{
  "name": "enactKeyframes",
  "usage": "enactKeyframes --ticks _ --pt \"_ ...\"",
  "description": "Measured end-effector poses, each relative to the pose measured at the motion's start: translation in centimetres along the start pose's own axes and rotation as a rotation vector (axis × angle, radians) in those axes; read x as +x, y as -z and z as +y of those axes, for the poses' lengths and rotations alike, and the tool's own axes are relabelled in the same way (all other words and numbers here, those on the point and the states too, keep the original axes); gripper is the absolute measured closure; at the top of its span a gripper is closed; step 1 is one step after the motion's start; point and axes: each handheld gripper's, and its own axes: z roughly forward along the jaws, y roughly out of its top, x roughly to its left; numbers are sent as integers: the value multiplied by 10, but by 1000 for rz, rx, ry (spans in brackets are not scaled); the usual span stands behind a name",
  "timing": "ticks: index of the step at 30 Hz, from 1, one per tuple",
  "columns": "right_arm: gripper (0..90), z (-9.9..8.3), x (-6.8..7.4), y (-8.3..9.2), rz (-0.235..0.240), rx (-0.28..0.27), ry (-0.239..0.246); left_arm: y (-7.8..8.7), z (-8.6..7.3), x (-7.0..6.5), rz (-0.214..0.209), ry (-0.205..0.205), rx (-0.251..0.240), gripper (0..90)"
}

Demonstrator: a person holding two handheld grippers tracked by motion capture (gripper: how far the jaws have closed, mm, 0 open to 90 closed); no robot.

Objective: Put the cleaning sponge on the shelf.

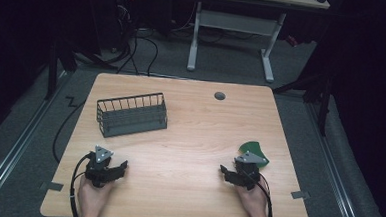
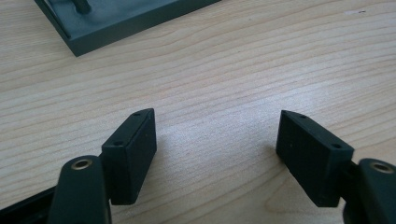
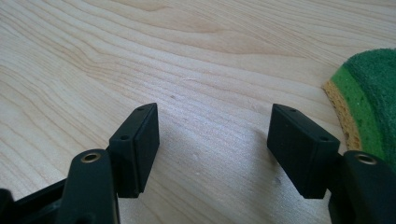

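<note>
Sponge (image 3: 369, 100) cut off at edge

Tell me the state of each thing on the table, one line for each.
Wire basket: upright, nothing seen inside.
Sponge: flat on the table, green side up, untouched.
Left hand-held gripper: open, nothing between the jaws.
Right hand-held gripper: open, beside the sponge.

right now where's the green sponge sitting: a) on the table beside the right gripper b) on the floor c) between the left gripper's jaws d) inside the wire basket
a: the green sponge lies flat on the table just past the right gripper, whose open jaws have only bare wood between them; the wire basket stands far off, near the left gripper.
</note>
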Motion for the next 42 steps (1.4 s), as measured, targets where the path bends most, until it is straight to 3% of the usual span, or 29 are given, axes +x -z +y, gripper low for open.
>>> enactKeyframes --ticks 20,25,37,42 --pt "364 1 -3 0 15 -1 6 0 0 -2 7 6 1 293" --pt "501 3 -8 2 10 17 3 0 0 -2 7 4 0 297" --pt "556 3 -8 2 4 4 23 0 2 6 19 46 -12 365" --pt "580 6 -13 4 32 -9 -7 6 6 15 23 67 -28 382"
